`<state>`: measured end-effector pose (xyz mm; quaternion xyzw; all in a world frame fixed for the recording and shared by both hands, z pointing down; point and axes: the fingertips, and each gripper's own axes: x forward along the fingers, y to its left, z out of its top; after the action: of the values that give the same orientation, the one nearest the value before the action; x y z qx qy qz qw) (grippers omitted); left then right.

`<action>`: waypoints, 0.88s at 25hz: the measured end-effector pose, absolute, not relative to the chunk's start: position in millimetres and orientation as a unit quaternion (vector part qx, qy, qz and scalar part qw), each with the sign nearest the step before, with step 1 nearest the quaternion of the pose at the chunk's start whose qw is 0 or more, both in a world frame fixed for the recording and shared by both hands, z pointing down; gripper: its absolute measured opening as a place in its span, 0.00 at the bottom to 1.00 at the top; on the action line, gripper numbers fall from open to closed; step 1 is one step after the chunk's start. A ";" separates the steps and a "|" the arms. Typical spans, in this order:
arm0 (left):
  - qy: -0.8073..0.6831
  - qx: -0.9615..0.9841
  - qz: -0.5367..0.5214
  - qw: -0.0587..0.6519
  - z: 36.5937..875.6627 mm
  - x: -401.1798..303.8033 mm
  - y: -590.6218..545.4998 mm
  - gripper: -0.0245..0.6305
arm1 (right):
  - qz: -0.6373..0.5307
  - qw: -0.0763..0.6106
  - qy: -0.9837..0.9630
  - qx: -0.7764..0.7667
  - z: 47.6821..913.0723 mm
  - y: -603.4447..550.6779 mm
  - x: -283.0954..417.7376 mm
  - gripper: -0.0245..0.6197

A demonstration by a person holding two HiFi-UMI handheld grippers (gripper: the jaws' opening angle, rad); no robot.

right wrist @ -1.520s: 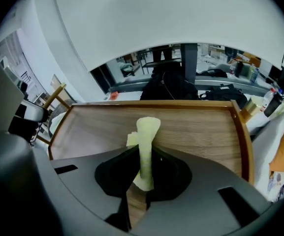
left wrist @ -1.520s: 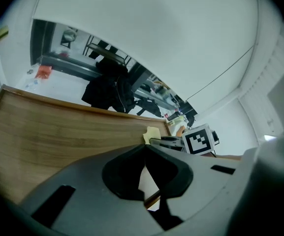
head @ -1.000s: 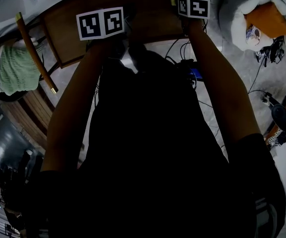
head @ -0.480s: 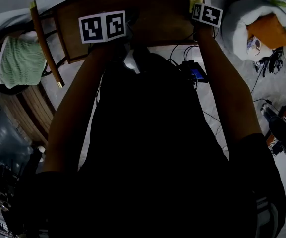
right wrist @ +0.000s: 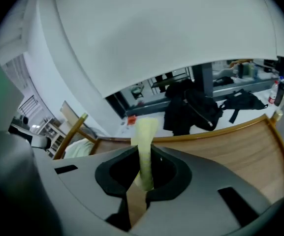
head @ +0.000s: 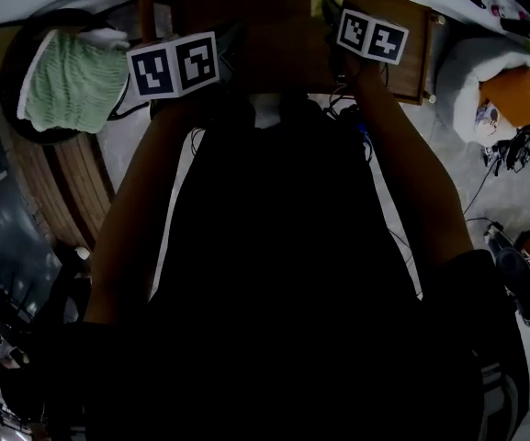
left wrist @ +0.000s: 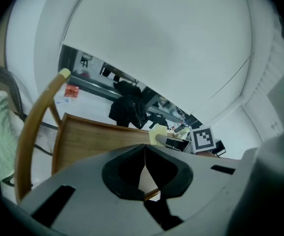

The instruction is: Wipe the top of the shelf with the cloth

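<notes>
right tool had its jaws clamped on a pale yellow cloth, parted only by the thickness of the fabric. a narrow fold of the cloth stood out past the tips. left tool had its jaws pressed fully together with nothing between them, and it hung over the near left part of the wooden shelf top.

in the head view both tools reached out over that top. the right one was toward the far edge with the cloth showing just beyond it. the left one was nearer the side, where a green towel lay draped on a chair beside the shelf.

the step in hand looked like the wipe itself, at or near its start: the cloth was gripped and carried over the wood. no view settled whether the fabric touched the top. from the right gripper view the fold pointed ahead above the boards rather than lying flat on them.

the next move would likely call for tipping the right tool down until the free fold pressed onto the wood, then drawing it along the top. the left tool would need to stay out of that path. with so little cloth past the tips, the pressure would probably need to be light, so that fabric rather than the jaws met the shelf.
</notes>
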<state>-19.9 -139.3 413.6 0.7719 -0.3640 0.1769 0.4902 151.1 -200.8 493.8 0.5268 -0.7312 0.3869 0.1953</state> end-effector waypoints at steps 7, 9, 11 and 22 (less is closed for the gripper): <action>-0.380 0.766 0.176 0.488 404.1 -102.5 -133.1 0.06 | 0.428 0.205 -0.764 0.437 526.7 -191.8 -14.0 0.12; -0.382 0.762 0.181 0.490 408.8 -120.9 -129.3 0.06 | 0.439 0.214 -0.771 0.408 537.3 -184.4 -52.3 0.12; -0.385 0.756 0.184 0.496 415.0 -138.1 -124.2 0.06 | 0.453 0.219 -0.783 0.366 546.9 -172.7 -92.1 0.12; -0.378 0.749 0.184 0.512 431.5 -172.5 -113.0 0.06 | 0.413 0.319 -0.786 0.332 595.4 -156.3 -157.5 0.12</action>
<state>-172.5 -113.0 431.5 0.7488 -0.3781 0.1837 0.5124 -157.5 -156.3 595.4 0.3317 -0.7859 0.4129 0.3193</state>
